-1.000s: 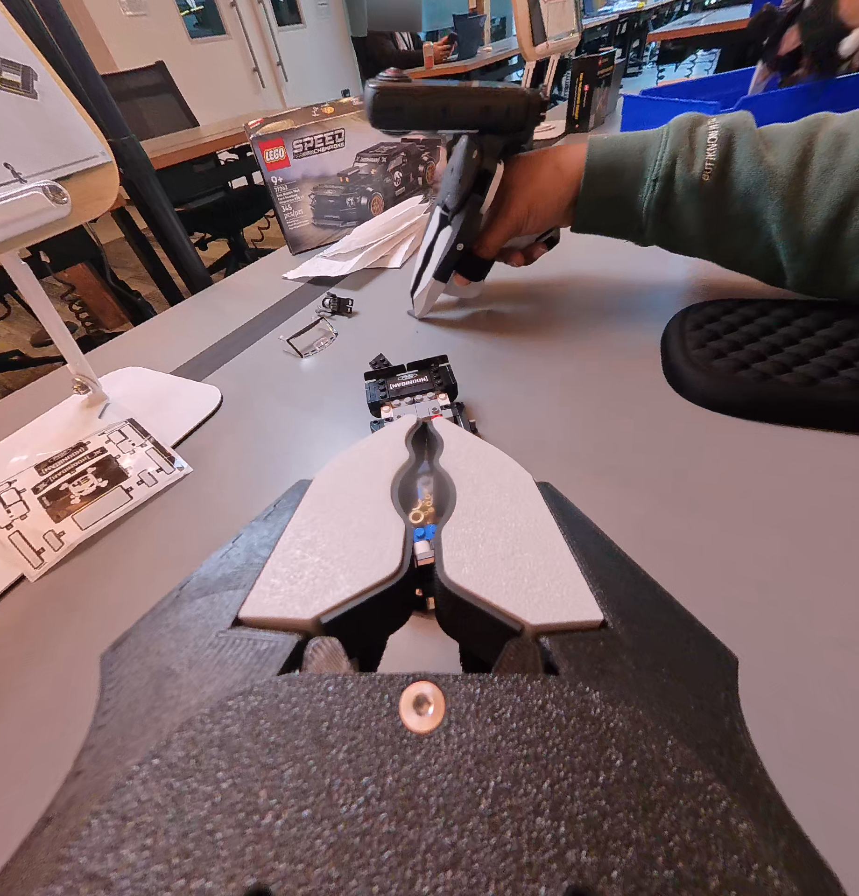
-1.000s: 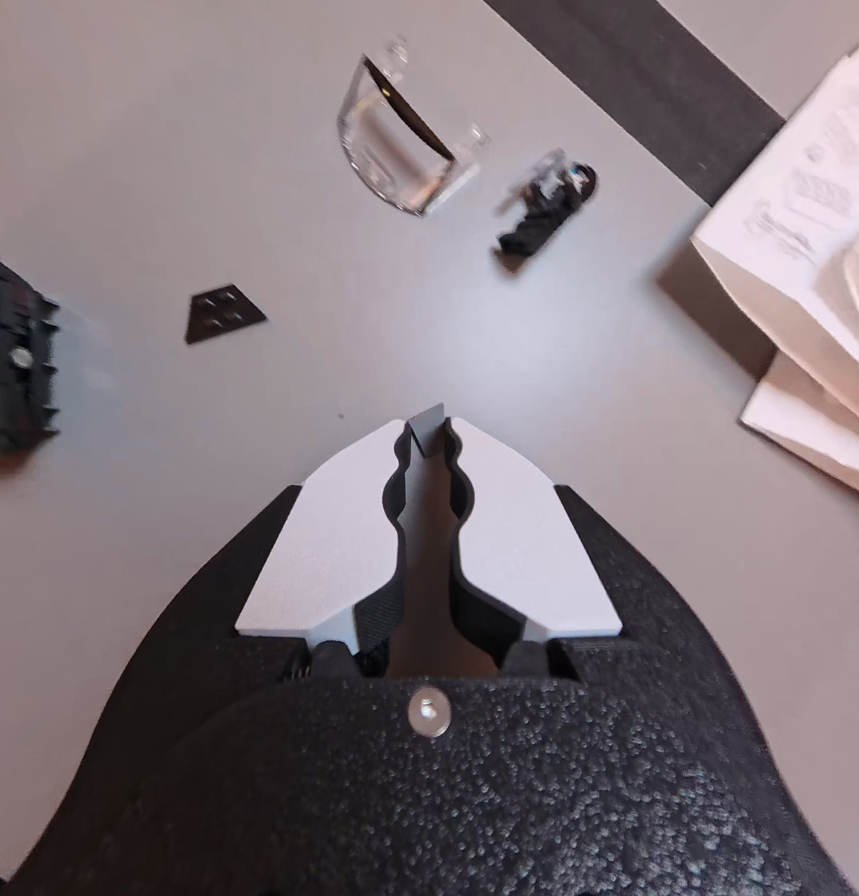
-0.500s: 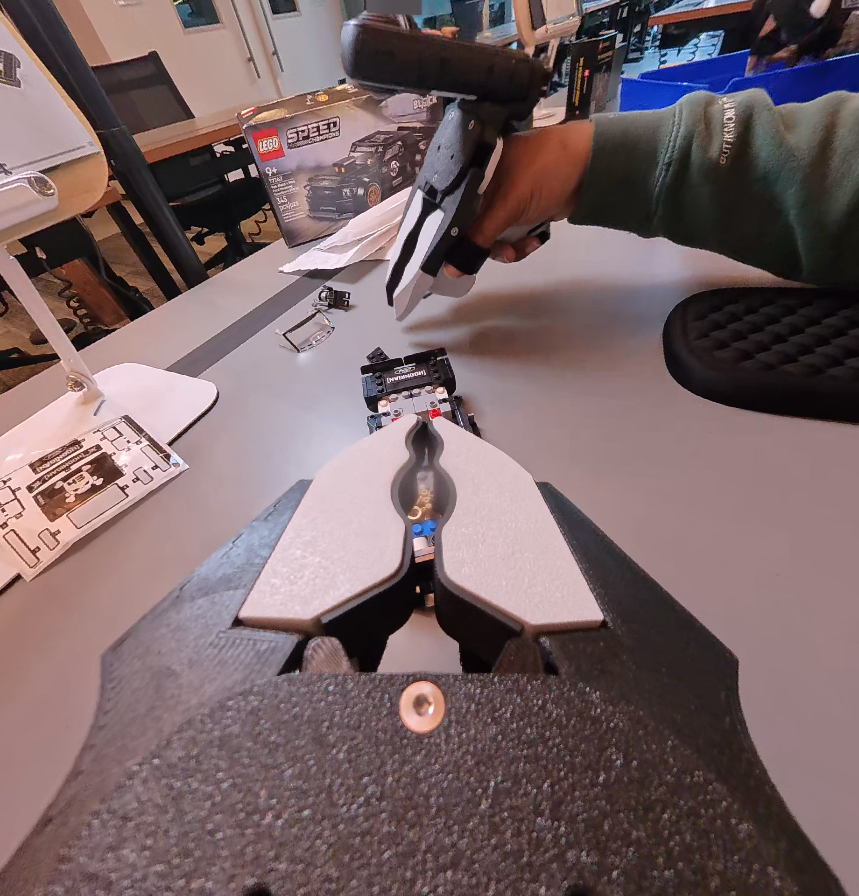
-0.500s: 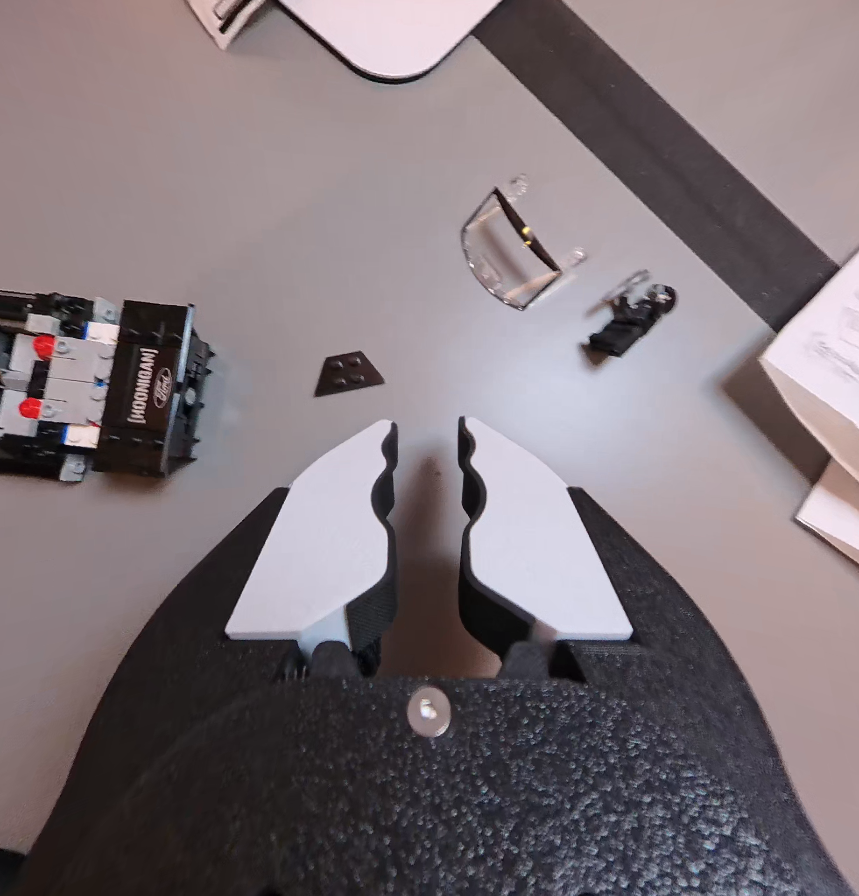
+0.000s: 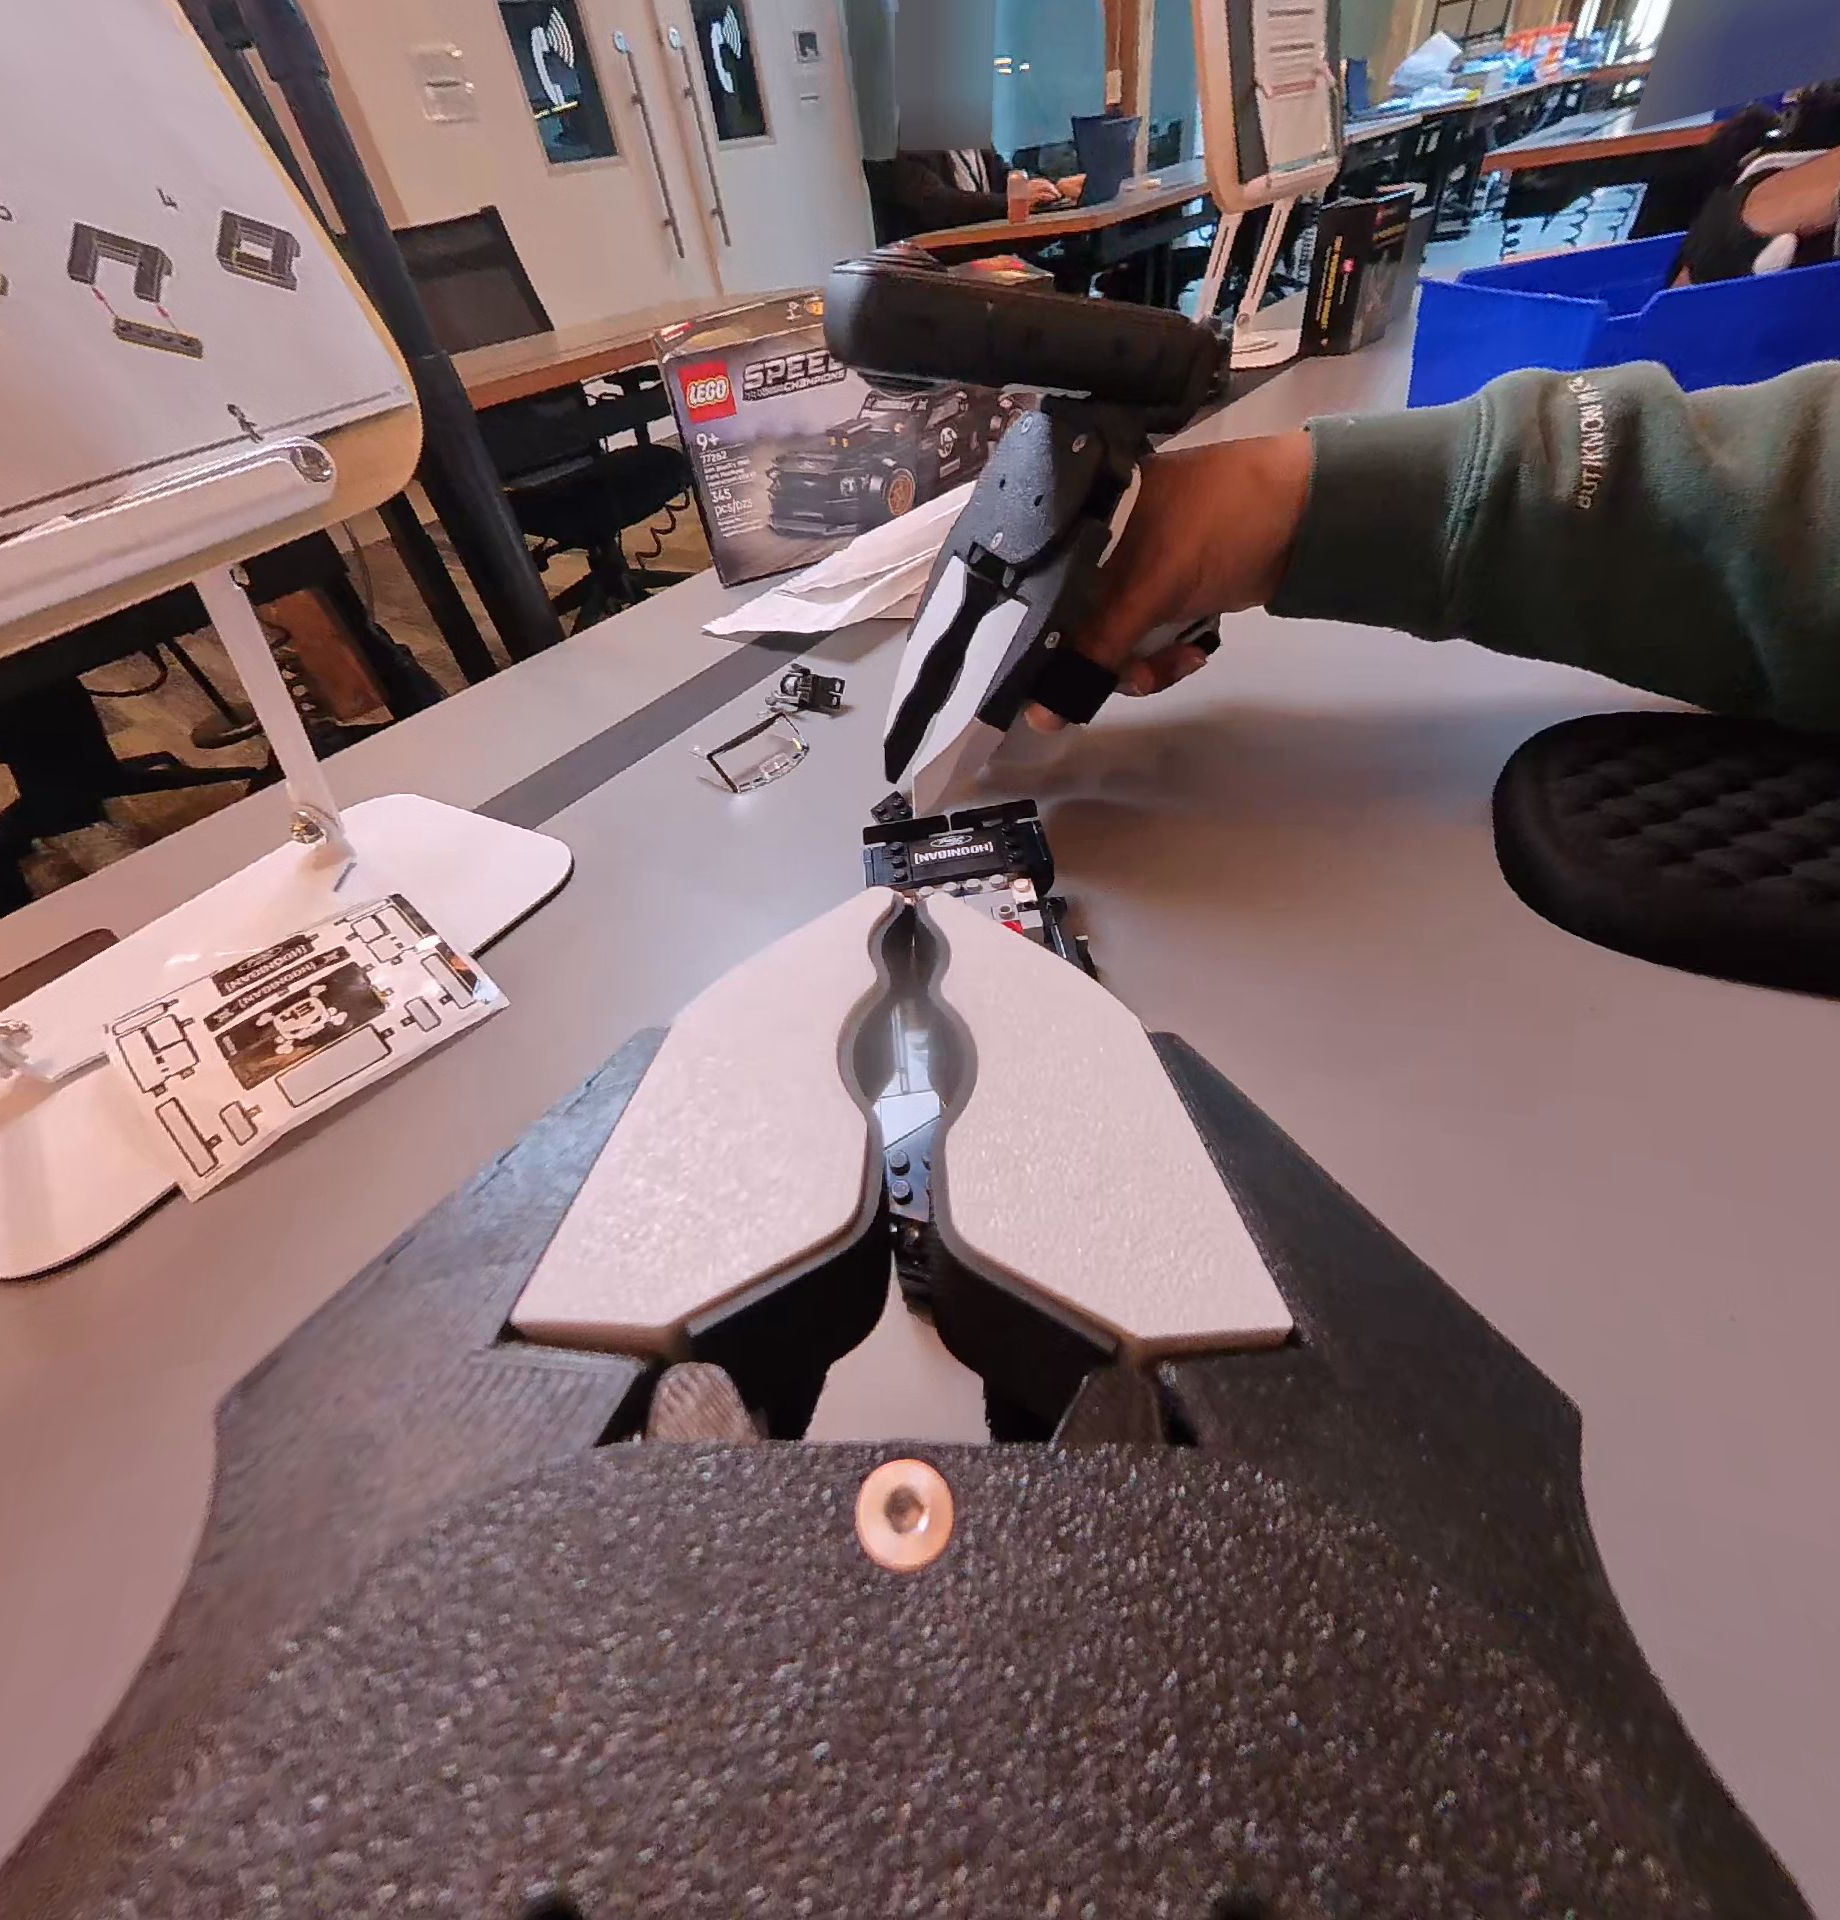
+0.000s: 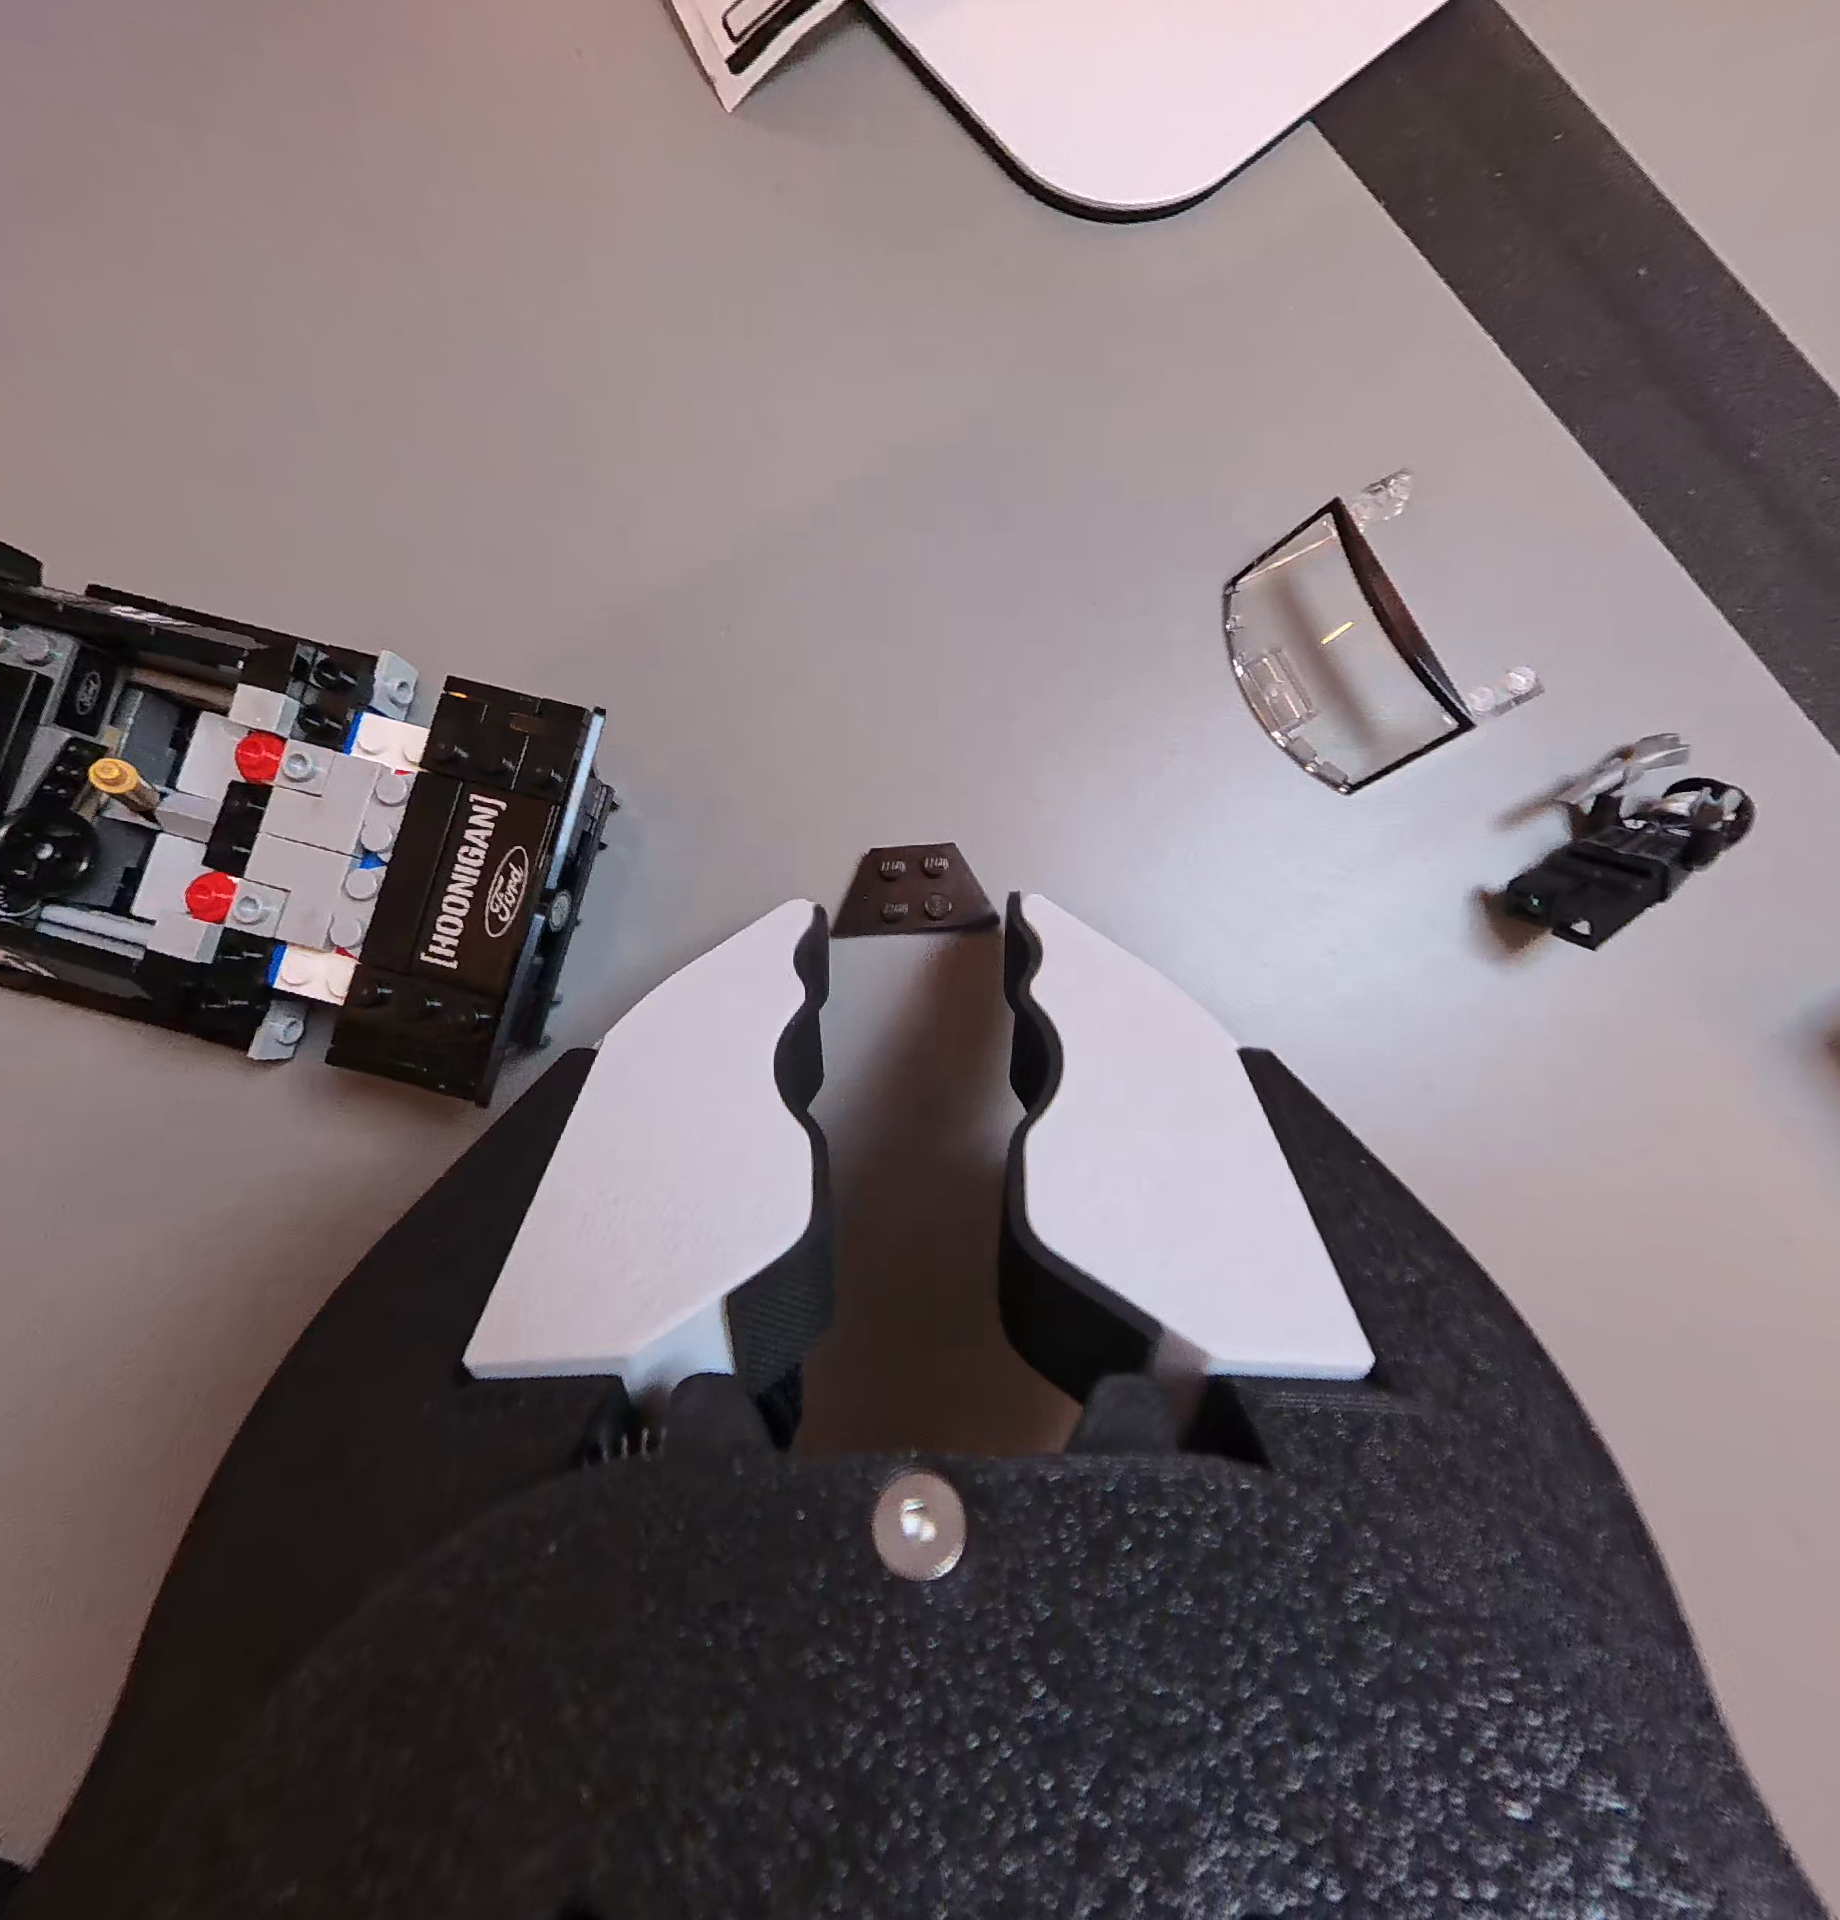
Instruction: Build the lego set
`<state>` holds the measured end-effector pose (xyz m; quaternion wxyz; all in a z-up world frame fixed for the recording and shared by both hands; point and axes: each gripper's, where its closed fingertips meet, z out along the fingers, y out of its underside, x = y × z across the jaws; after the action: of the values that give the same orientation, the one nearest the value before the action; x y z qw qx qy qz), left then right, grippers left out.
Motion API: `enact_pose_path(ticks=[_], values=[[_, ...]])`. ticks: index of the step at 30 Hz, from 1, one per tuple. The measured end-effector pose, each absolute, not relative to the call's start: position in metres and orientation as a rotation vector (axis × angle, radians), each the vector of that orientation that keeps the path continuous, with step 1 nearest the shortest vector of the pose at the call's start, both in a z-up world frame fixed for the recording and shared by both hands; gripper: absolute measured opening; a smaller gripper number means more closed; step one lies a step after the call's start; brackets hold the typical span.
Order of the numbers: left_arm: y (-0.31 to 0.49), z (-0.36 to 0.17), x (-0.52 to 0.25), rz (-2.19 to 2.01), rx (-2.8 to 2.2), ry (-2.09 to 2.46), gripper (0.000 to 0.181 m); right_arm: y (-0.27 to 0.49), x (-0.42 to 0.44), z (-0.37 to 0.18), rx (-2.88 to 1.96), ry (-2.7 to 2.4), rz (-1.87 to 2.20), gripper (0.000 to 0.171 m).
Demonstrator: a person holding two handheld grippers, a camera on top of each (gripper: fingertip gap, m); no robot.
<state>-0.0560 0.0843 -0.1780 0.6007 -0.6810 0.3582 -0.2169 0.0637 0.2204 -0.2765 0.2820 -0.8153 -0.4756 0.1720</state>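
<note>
A partly built black lego car lies on the grey table. My left gripper is shut on the lego car, whose rear end sticks out past the fingertips. My right gripper is open and points down just beside the car's rear. A small black wedge plate lies on the table between its fingertips. In the left wrist view the right gripper hangs just above that wedge plate. A clear windscreen piece and a small black assembly lie to the right.
A white stand base with an instruction booklet and a sticker sheet is at the left. The lego box and white paper bags are behind. A black padded rest is at the right. The grippers' ends are close to 20 centimetres from one another.
My right gripper has opened wider and moved from near the paper bags over to the black wedge plate by the car. My left gripper stays shut on the car.
</note>
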Motion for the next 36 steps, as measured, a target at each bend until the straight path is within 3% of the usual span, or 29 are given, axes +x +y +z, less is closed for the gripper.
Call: enact_pose_path(ticks=[9, 16, 22, 25, 28, 34, 36], values=[[0.082, -0.182, -0.052, -0.490, -1.580, 0.868, 0.000, 0.224, 0.065, -0.283, -2.251, -1.282, 0.413, 0.027], [0.084, -0.179, -0.055, -0.484, -1.579, 0.842, 0.000, 0.230, 0.127, -0.281, -2.340, -1.131, 0.287, 0.027], [0.091, -0.181, -0.062, -0.458, -1.606, 0.782, 0.001, 0.235, 0.146, -0.245, -2.181, -0.879, 0.294, 0.053], [0.095, -0.181, -0.066, -0.465, -1.619, 0.739, 0.001, 0.234, 0.140, -0.224, -2.043, -0.795, 0.313, 0.058], [0.099, -0.181, -0.071, -0.463, -1.629, 0.702, 0.001, 0.228, 0.126, -0.208, -1.937, -0.754, 0.348, 0.050], [0.103, -0.178, -0.080, -0.464, -1.635, 0.646, 0.000, 0.204, 0.089, -0.172, -1.717, -0.739, 0.437, 0.006], [0.102, -0.175, -0.081, -0.470, -1.627, 0.642, 0.000, 0.195, 0.077, -0.161, -1.642, -0.729, 0.490, 0.000]])
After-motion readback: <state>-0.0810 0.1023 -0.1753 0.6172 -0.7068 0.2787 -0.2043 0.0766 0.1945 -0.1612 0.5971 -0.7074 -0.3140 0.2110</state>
